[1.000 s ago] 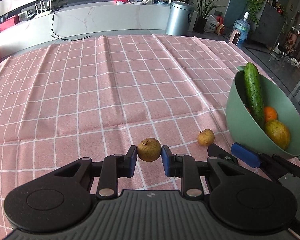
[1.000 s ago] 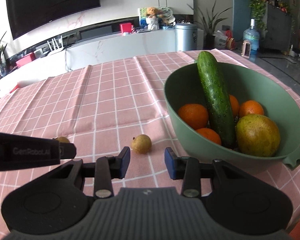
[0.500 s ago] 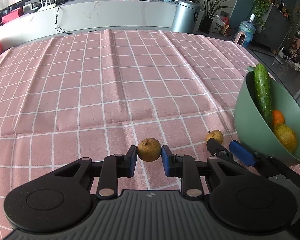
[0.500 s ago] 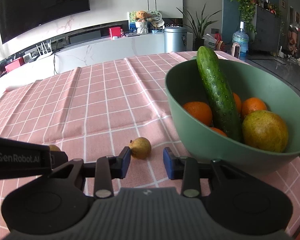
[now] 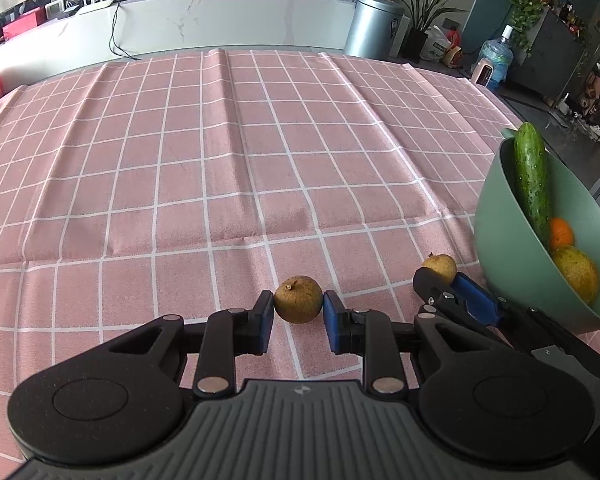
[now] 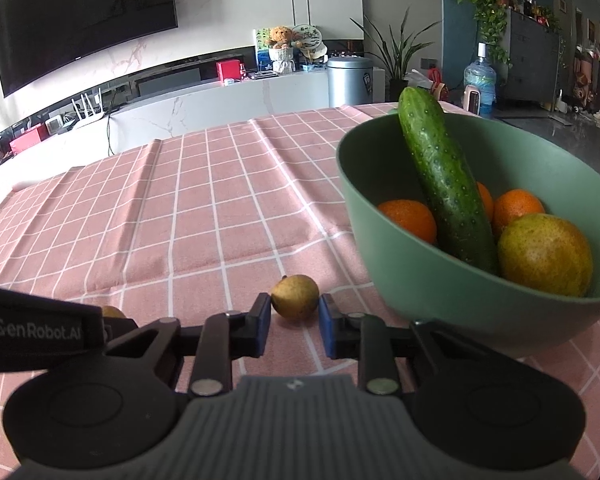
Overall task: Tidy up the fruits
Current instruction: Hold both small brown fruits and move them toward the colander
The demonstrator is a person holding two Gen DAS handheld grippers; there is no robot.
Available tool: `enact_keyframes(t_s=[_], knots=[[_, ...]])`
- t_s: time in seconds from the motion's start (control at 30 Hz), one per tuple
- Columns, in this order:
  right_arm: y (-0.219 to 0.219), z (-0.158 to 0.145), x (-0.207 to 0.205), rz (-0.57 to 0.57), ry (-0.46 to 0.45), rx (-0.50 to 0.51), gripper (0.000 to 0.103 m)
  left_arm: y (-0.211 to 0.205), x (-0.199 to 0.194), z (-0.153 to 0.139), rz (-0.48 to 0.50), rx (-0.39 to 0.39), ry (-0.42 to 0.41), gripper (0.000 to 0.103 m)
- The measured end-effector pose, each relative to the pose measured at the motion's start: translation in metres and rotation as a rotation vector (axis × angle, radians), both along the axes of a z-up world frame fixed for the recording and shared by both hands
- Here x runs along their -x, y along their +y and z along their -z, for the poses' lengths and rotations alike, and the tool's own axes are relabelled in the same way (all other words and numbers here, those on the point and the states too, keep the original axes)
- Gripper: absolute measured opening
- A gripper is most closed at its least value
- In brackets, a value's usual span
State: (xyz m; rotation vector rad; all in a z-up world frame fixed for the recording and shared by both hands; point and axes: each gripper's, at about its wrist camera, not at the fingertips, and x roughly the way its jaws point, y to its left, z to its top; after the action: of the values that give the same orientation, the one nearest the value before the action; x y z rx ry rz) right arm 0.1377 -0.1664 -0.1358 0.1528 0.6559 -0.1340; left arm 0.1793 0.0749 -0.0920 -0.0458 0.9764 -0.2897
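Since a second ago the right claw (image 6: 294,316) has been sinking a little toward the pink checked cloth on the table (image 5: 204,168) and closing its jaws; its blue pads are now pressing on both sides of the small yellow fruit (image 6: 295,297) that was lying loose just ahead of them. In the earlier right wrist pictures that fruit was sitting in front of wider-standing fingers; now it is sitting between the fingertips, still low against the cloth. The left claw (image 5: 299,312) is staying as it was, clamped on the small brown fruit (image 5: 299,299), which is filling the gap between its pads just above the cloth. The left view is showing more of the table's far side than before, though the claw itself is barely shifting.

Both claws are pointing forward and downward at the table, the left one more steeply. Seen from the left wrist, the right claw (image 5: 440,276) is lying just to the right of the left claw, its tips angled up and leftward around the yellow fruit (image 5: 440,266). Seen from the right wrist, the body of the left claw is crossing the lower left edge.

The green bowl (image 6: 460,300) is standing close to the right of the right claw, just beyond its right finger. Inside are leaning a cucumber (image 6: 444,180), several oranges (image 6: 410,218) and a yellow-green mango (image 6: 544,254).
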Motion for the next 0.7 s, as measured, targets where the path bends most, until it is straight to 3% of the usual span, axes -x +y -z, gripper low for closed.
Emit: enact_keyframes(t_s=[0.4,0.57,0.7], knots=[[-0.004,-0.020,0.020,-0.083,0.018,-0.032,0.021,-0.001,0.005,-0.009,-0.003,0.021,-0.021,0.029],[-0.020,-0.033,0.029,-0.147,0.117,-0.106,0.021,-0.007,0.014,-0.013,0.013,0.038,-0.006,0.029],[-0.031,-0.038,0.046,-0.183,0.152,-0.102,0.021,-0.013,0.026,-0.015,0.038,0.042,0.004,0.029]])
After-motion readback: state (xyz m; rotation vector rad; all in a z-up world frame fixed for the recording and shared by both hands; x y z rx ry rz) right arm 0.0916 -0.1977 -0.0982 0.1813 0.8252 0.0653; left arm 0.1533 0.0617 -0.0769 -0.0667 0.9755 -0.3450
